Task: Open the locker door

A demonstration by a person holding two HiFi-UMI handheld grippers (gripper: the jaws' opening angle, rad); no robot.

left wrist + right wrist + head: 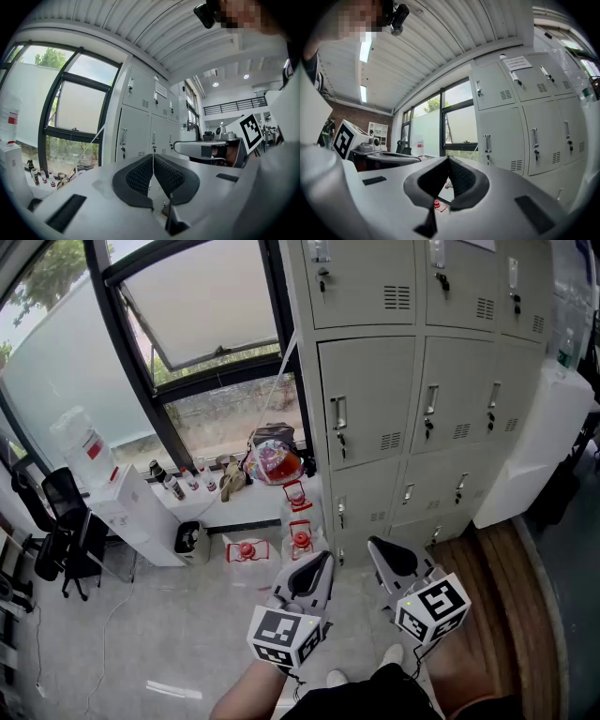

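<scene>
The lockers (422, 381) fill the head view from 12 to 3 o'clock. They form a pale grey bank three columns wide, with the fronts turned toward the person. Each door is a tall rectangle with its long axis vertical. The middle-row door (367, 401) nearest the window (202, 306) lies at about 1 o'clock and sits flush in its frame, closed like every other door in sight. Its handle (338, 415) is a slim upright bar at 9 o'clock on the panel, close to the left edge, with a small dark lock just below it. A vent (391, 441) of short slots sits at 5 o'clock on the panel. The left gripper (322, 562) and right gripper (377, 547) are at 6 o'clock in that view, side by side and level. They point toward the lockers and are well apart from any door. In the left gripper view the ribbed black pads are pressed together with nothing between them, and closed doors stand beyond at 12 o'clock. In the right gripper view the pads also meet at the tip and hold nothing, and the doors rise at 2 o'clock with their handles upright. Each gripper carries a marker cube (281, 634) at its rear end.
</scene>
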